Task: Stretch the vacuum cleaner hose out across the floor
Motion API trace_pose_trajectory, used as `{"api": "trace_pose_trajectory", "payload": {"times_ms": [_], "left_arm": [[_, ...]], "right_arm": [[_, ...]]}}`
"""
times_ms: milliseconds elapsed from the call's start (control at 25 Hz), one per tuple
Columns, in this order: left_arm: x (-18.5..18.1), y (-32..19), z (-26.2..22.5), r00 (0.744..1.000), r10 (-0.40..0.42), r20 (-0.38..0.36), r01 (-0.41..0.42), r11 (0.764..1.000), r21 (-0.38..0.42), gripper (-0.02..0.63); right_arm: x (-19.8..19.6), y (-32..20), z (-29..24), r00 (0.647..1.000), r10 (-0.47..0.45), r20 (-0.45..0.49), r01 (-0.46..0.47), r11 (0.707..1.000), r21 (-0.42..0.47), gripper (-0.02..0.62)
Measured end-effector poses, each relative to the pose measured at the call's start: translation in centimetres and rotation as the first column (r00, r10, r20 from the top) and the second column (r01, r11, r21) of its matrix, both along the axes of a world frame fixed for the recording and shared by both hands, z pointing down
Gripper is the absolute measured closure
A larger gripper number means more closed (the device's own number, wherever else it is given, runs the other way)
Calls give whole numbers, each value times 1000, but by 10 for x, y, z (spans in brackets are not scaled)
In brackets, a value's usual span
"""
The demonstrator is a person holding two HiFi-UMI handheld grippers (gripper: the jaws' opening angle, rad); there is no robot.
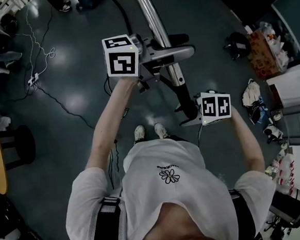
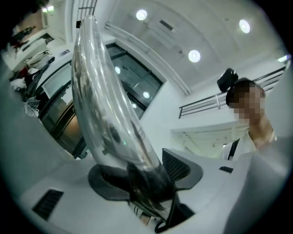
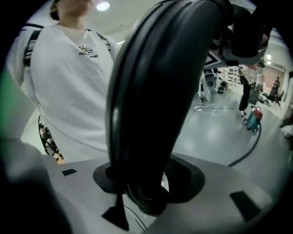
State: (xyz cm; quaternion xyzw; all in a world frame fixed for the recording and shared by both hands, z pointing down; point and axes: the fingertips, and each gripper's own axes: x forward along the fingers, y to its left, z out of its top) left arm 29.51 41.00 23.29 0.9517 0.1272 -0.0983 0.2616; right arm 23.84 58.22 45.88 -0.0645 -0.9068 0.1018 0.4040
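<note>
The person's white T-shirt (image 1: pixel 168 193) fills the bottom of the head view, and both forearms reach forward from it. The right gripper (image 1: pixel 193 114) is the nearer one, just ahead of the person's right hip. Its jaws are closed on a black bent handle (image 3: pixel 155 100), and in the right gripper view this thick curved piece fills the gap between the two pads. The left gripper (image 1: pixel 161 59) is held further out and higher. Its jaws grip a shiny metal wand (image 1: pixel 155 23), and in the left gripper view the wand's rounded body sits pressed between both pads and rises away from them. In the head view the wand slants from the top edge down to the right and meets the black handle at the right gripper, so the two grippers hold one long piece between them. The person's shoes (image 1: pixel 148 132) show on the grey floor (image 1: pixel 76 102) below the wand.

Beyond the left gripper, the vacuum cleaner hose (image 1: pixel 122 15) curves as a black line from the top edge down behind that gripper's marker cube. The right gripper view shows the hose lying on the floor and running off to a teal vacuum cleaner (image 3: pixel 253 119). Far left, white cables and a power strip (image 1: pixel 33 79) trail across the floor.
</note>
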Motion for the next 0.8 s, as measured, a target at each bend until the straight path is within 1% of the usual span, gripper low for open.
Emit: {"api": "trace_pose_trajectory", "payload": {"times_ms": [40, 80, 120, 160, 200, 240, 280, 320, 360, 400, 440, 520, 560, 600, 640, 680, 800], "left_arm": [[5, 9, 6, 999, 9, 44, -11, 999, 47, 376], [11, 17, 14, 996, 7, 93, -16, 995, 98, 376], [16, 25, 25, 990, -2, 139, -19, 989, 150, 376], [23, 34, 35, 985, -14, 175, -20, 980, 196, 376], [31, 44, 43, 980, -24, 197, -23, 972, 234, 376], [40, 54, 49, 978, -29, 207, -27, 965, 262, 376], [48, 64, 53, 978, -28, 209, -32, 960, 278, 376], [55, 74, 56, 978, -23, 206, -37, 958, 284, 376], [61, 83, 58, 979, -13, 203, -46, 958, 281, 376], [68, 92, 60, 979, 1, 203, -58, 960, 275, 376], [75, 100, 63, 978, 15, 209, -73, 960, 270, 376], [88, 111, 69, 973, 30, 231, -94, 958, 272, 374], [93, 115, 72, 970, 26, 242, -95, 956, 279, 374], [99, 119, 75, 968, 19, 251, -93, 953, 289, 374], [104, 123, 77, 966, 15, 257, -94, 950, 299, 374], [109, 130, 79, 966, 17, 259, -99, 947, 307, 375], [116, 146, 86, 962, 40, 270, -128, 941, 314, 375]], "right_arm": [[-2, -5, -9, 998, 59, -1, -59, 998, 9, 379], [-3, -16, -25, 988, 150, 36, -151, 988, 12, 379], [0, -29, -44, 961, 262, 92, -263, 965, -2, 379], [9, -41, -64, 915, 372, 154, -372, 928, -33, 379], [22, -49, -82, 859, 460, 224, -456, 887, -72, 379], [36, -54, -99, 794, 523, 311, -511, 850, -124, 379], [50, -57, -114, 715, 570, 405, -540, 818, -198, 379], [61, -59, -125, 626, 613, 482, -545, 786, -293, 379], [68, -60, -130, 544, 651, 530, -531, 756, -383, 379], [74, -58, -129, 489, 678, 549, -516, 732, -446, 379], [77, -55, -122, 463, 695, 550, -509, 717, -476, 379], [79, -47, -107, 456, 710, 537, -504, 703, -502, 379], [78, -42, -101, 459, 713, 530, -495, 701, -514, 379], [75, -37, -96, 473, 709, 523, -480, 705, -523, 379], [70, -31, -91, 499, 697, 515, -460, 717, -523, 379], [64, -25, -88, 533, 676, 509, -440, 735, -516, 379], [49, -12, -81, 631, 607, 483, -410, 790, -457, 379]]}}
